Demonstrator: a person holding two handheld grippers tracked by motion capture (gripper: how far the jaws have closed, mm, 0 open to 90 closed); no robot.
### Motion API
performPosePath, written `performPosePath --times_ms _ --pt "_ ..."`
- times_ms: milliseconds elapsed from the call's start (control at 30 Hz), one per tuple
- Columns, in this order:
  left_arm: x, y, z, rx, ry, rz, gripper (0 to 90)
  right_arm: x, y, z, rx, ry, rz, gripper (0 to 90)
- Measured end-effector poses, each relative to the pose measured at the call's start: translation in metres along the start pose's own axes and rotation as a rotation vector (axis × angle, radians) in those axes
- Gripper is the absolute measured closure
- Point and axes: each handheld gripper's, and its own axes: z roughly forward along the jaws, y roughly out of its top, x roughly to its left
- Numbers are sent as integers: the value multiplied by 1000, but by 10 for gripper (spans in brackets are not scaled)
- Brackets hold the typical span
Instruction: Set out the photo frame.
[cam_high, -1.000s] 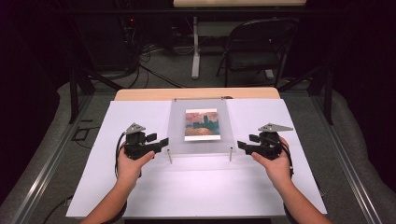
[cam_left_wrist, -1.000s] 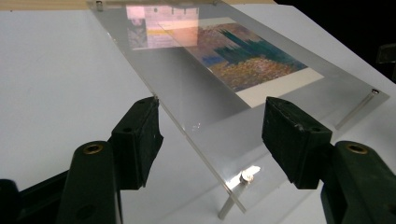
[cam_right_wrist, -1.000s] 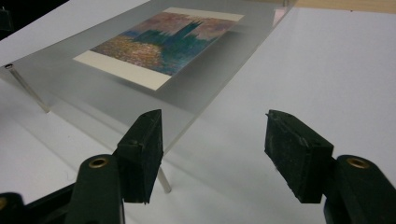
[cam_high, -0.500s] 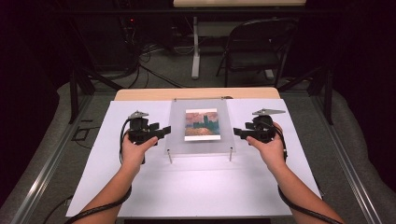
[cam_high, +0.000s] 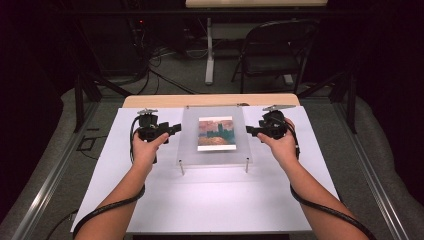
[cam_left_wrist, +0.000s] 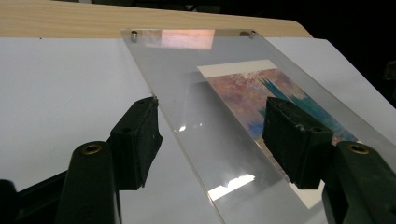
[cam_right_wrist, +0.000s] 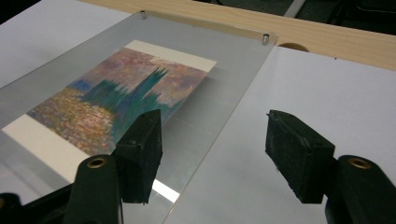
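Observation:
A clear acrylic panel (cam_high: 190, 145) rests on small metal standoffs in the middle of the white table, with a painted picture (cam_high: 216, 133) under it. My left gripper (cam_high: 175, 129) is at the panel's left edge, pointing inward. In the left gripper view its open jaws (cam_left_wrist: 212, 135) straddle that edge of the panel (cam_left_wrist: 187, 93) without pressing on it. My right gripper (cam_high: 248, 131) is at the right edge, also pointing inward. Its open jaws (cam_right_wrist: 215, 149) stand either side of the panel's (cam_right_wrist: 224, 70) right edge, one over the picture (cam_right_wrist: 126, 93).
A white sheet (cam_high: 210, 200) covers the table, and a wooden strip (cam_high: 150, 101) shows along the far edge. Beyond the table stand a folding chair (cam_high: 272, 50) and a table leg, with cables on the floor. A cable trails from each gripper along the forearms.
Both hands have moved away from the person along the panel's sides and slightly inward, so the jaws now reach its edges. The jaws' spread looks unchanged.

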Motion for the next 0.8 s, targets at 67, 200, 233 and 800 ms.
performPosePath --times_ms 67,200,233,800 --pt "4 3 4 -4 12 -3 364 -4 5 8 -1 -9 -1 362" --pt "15 8 17 -2 30 -42 377 -10 11 18 -18 -38 4 365" --pt "15 8 17 -2 30 -42 381 -12 11 21 -16 -43 11 366" --pt "17 1 59 52 40 -60 374 -24 4 59 63 11 109 381"
